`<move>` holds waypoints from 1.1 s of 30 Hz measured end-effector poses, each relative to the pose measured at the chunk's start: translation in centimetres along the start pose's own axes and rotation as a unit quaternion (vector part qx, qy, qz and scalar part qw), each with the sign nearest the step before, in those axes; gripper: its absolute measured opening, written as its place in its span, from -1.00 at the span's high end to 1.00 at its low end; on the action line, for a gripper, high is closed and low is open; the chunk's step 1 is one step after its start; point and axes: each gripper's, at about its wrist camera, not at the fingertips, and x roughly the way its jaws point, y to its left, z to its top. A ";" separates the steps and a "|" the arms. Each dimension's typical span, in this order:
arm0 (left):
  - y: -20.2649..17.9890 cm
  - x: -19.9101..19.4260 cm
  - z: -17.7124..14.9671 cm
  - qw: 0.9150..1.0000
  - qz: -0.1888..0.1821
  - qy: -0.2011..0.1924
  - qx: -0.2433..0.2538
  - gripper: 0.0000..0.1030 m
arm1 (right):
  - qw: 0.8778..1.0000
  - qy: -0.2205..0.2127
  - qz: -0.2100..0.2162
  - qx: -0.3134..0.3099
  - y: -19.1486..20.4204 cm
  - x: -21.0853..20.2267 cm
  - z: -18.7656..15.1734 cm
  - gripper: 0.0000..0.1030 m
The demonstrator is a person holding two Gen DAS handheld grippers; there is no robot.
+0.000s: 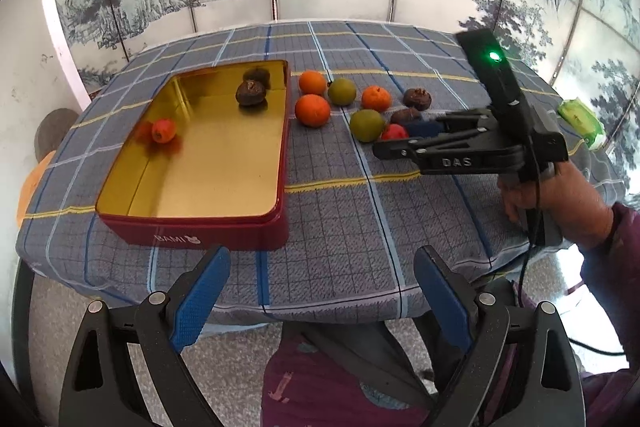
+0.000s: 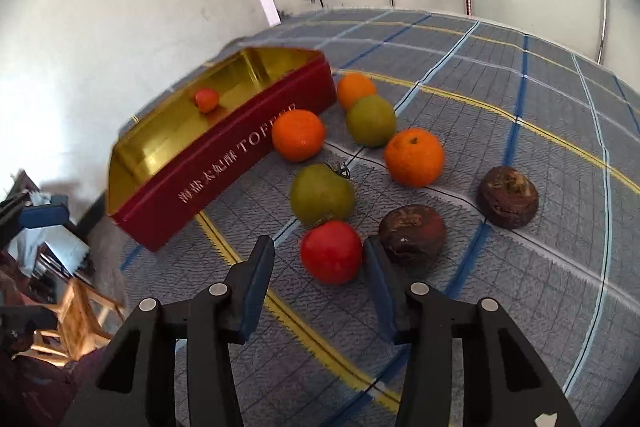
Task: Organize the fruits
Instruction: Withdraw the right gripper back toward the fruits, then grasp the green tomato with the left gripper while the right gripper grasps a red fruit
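Sitting already inside the red tin: one small red fruit and one dark brown fruit, with a second dark shape behind it possibly only a reflection. Still waiting on the checked tablecloth beside the tin: three oranges, two green fruits, two brown fruits and a red fruit, so judging well under half done. Closing in with the right gripper, spread wide around that red fruit and not yet pinching, while hovering the left gripper open and empty at the near table edge.
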 end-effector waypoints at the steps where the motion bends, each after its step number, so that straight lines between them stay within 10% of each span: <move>1: 0.0 0.1 0.0 1.000 -0.002 0.002 0.000 -0.80 | 1.000 0.005 -0.005 -0.007 0.1 0.2 0.3 0.16; 10: -0.3 -0.6 1.1 1.000 0.005 -0.009 0.023 -0.80 | 1.000 -0.009 -0.003 -0.001 -0.3 -3.5 -1.0 0.47; 20: -2.7 2.3 7.1 0.997 -0.052 -0.003 0.051 -0.80 | 0.978 -0.032 -0.143 0.147 -15.3 -11.4 -5.6 0.47; 33: -4.3 11.4 12.2 0.998 -0.023 0.048 0.032 -0.69 | 0.970 -0.061 -0.096 0.217 -19.3 -11.9 -6.9 0.44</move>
